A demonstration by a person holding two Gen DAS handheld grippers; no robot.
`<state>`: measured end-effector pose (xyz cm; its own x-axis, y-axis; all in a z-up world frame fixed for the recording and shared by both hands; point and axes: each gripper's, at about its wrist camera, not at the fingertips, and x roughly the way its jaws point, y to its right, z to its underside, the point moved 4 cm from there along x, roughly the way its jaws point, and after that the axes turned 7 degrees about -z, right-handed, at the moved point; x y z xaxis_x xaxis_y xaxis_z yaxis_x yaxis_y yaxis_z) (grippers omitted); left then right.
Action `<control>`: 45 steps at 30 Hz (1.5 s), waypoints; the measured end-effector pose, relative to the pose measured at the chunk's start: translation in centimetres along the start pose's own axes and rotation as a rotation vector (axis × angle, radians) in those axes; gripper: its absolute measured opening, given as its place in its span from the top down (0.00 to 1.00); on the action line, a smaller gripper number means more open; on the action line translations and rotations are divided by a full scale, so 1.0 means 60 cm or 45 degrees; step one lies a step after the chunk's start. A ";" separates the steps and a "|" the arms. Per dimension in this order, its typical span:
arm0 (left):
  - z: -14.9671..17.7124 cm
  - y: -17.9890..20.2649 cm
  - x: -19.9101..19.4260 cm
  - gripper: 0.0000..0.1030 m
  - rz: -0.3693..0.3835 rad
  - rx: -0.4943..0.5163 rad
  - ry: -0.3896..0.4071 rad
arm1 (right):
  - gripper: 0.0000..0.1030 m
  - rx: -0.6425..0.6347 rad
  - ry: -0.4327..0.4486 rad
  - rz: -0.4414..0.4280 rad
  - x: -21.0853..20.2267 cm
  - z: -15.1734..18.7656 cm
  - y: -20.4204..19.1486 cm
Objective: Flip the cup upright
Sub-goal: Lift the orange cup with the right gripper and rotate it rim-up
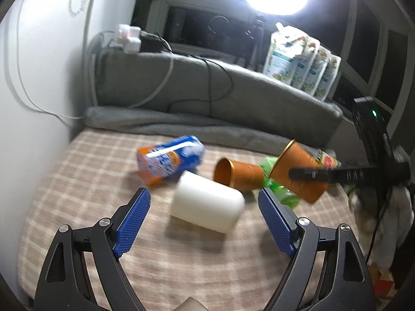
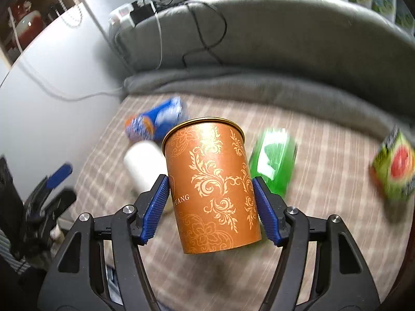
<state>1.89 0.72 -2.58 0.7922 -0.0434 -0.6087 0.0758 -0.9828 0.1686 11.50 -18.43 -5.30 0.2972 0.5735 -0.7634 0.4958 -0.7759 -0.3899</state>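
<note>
My right gripper (image 2: 211, 202) is shut on an orange cup with gold flower patterns (image 2: 212, 189) and holds it above the bed, rim up and tilted slightly. In the left wrist view this cup (image 1: 301, 171) hangs tilted in the right gripper (image 1: 298, 173). A second orange cup (image 1: 237, 175) lies on its side on the checked bedspread (image 1: 90, 181), its mouth facing left. A white cup (image 1: 207, 207) lies on its side in front of my left gripper (image 1: 205, 204), which is open and empty. The white cup also shows in the right wrist view (image 2: 142, 163).
A blue and orange can (image 1: 170, 159) lies left of the cups. A green bottle (image 2: 273, 160) lies on the bed and a juice carton (image 2: 394, 165) sits at the right. A grey cushion (image 1: 207, 98) with cables lines the back. Refill pouches (image 1: 301, 62) stand on the ledge.
</note>
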 end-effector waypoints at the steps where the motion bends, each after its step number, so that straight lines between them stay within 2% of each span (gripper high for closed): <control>1: 0.004 0.006 0.002 0.17 0.018 0.001 -0.016 | 0.34 0.008 -0.006 0.003 0.004 0.016 -0.005; 8: 0.042 0.040 0.033 0.18 0.170 -0.066 -0.209 | 0.34 0.100 -0.063 0.053 0.041 0.112 0.003; 13: 0.070 0.065 0.052 0.18 0.261 -0.128 -0.347 | 0.33 0.123 -0.078 0.056 0.061 0.135 0.008; 15: 0.075 0.070 0.056 0.18 0.289 -0.152 -0.383 | 0.26 0.112 -0.083 0.051 0.064 0.139 0.008; 17: 0.080 0.078 0.064 0.18 0.320 -0.181 -0.425 | 0.17 0.093 -0.079 0.052 0.061 0.147 0.007; 18: 0.081 0.080 0.067 0.18 0.330 -0.195 -0.440 | 0.16 0.086 -0.073 0.054 0.058 0.149 0.008; 25: 0.093 0.098 0.086 0.18 0.403 -0.297 -0.541 | 0.16 0.065 0.021 0.071 -0.014 0.170 0.018; 29: 0.096 0.114 0.097 0.18 0.425 -0.343 -0.577 | 0.16 0.099 0.086 0.100 -0.064 0.188 0.040; 34: 0.101 0.130 0.113 0.18 0.407 -0.359 -0.604 | 0.16 0.143 0.143 0.146 -0.109 0.211 0.066; 45: 0.119 0.143 0.154 0.18 0.380 -0.439 -0.677 | 0.16 0.209 0.174 0.161 -0.132 0.231 0.096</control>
<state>5.57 -9.42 -12.30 0.4122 -0.4708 -0.7801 0.1589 -0.8059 0.5703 0.69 -31.06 -8.62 0.4616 0.4907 -0.7390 0.3121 -0.8696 -0.3826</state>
